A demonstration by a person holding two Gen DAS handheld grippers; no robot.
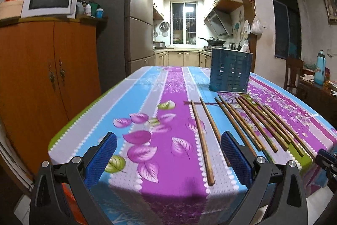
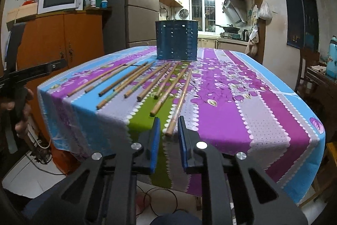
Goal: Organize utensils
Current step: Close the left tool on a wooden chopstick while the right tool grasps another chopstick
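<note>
Wooden chopsticks [image 2: 134, 85] lie fanned on the flowered cloth [image 2: 242, 119], thin ends toward the slotted blue holder [image 2: 176, 41] at 12 o'clock; their tips blur into the pattern. The rightmost stick [image 2: 179, 104] ends at the table edge, its butt just ahead of the right tongs [image 2: 167, 128], whose blue ribbed pads stand narrowly apart, gripping nothing. The left tongs [image 1: 168, 140] gape wide and empty; two sticks [image 1: 203, 140] lie between their pads, one partly hidden behind the right pad.
</note>
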